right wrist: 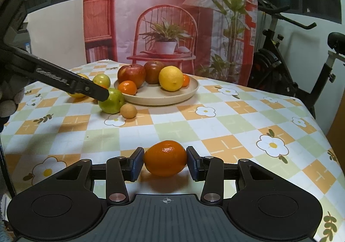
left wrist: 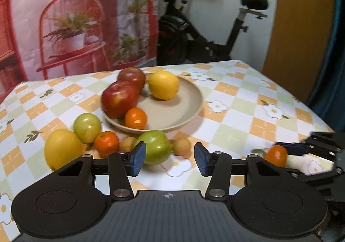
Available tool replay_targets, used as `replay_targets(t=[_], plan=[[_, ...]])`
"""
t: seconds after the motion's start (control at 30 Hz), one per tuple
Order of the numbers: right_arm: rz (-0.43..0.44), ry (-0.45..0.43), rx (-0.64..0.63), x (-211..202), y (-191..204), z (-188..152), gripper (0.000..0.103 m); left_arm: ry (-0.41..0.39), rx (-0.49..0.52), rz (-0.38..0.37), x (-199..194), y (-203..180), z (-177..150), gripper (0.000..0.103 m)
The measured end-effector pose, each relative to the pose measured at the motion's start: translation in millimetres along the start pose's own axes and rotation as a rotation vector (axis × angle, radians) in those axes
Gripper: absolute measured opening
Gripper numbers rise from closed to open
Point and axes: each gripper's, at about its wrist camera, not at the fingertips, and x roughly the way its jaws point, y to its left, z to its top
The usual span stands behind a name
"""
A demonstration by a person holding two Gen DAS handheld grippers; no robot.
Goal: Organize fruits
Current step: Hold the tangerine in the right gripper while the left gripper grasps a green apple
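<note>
In the right wrist view my right gripper (right wrist: pixel 165 163) is shut on an orange mandarin (right wrist: pixel 165 153), both pads pressed to its sides low over the near part of the table. A beige plate (left wrist: pixel 189 110) holds two red apples (left wrist: pixel 119 99), a lemon (left wrist: pixel 163 84) and a mandarin (left wrist: pixel 135 118). My left gripper (left wrist: pixel 170 160) is open just short of a large green fruit (left wrist: pixel 157 148), whose left side sits behind the left pad; the right pad stands clear of it. Beside it lie two small tan fruits (left wrist: pixel 182 145), a mandarin (left wrist: pixel 106 142), a smaller green fruit (left wrist: pixel 87 127) and a lemon (left wrist: pixel 62 149).
The checked flower tablecloth (right wrist: pixel 215 129) covers the table, whose right edge falls away near a wooden door (left wrist: pixel 301 26). An exercise bike (left wrist: pixel 204 32) stands behind the table beside a printed backdrop (left wrist: pixel 75 15). My right gripper with its mandarin (left wrist: pixel 277 154) shows at the left view's right edge.
</note>
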Motion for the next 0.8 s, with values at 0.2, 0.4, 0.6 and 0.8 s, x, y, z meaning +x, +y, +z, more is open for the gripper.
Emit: replay_targets(t=[0.2,0.4,0.6,0.8], plan=[[0.001,0.000,0.001,0,1,0,0.039,0.033,-0.092,0.044,10,16,8,0.053],[0.003,0.002,0.001,0,1,1,0.039,0.096,-0.201,0.017,19,22,12,0.059],[0.002,0.002,0.002,0,1,1,0.039,0.132,-0.345,0.038,32,32,19,0.060],[0.004,0.003,0.002,0,1,1,0.039,0.148,-0.344,0.057,38,27,19,0.060]])
